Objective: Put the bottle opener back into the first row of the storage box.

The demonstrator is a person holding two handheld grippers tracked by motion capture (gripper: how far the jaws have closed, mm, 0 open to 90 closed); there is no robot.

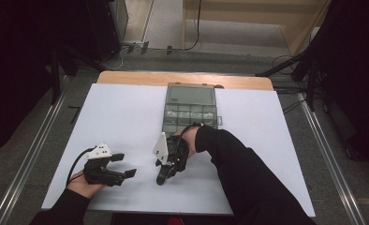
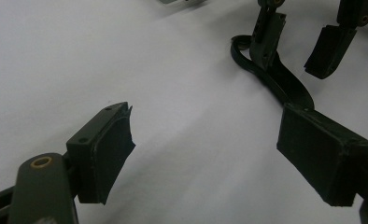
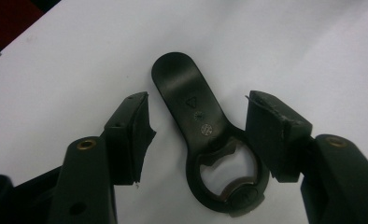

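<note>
A black flat bottle opener lies on the white table top, its ring end nearest the camera in the right gripper view. My right gripper is open, one jaw on each side of the opener's neck, and neither pad touches it. In the high view the right gripper points down at the table's front middle. My left gripper sits at the front left, open and holding nothing. In the left gripper view, the opener lies just beyond my open left gripper, under the other gripper's jaws.
A dark compartment box with its lid open stands at the back middle of the table. The wooden table edge runs behind it. Cables and dark stands line the floor on both sides.
</note>
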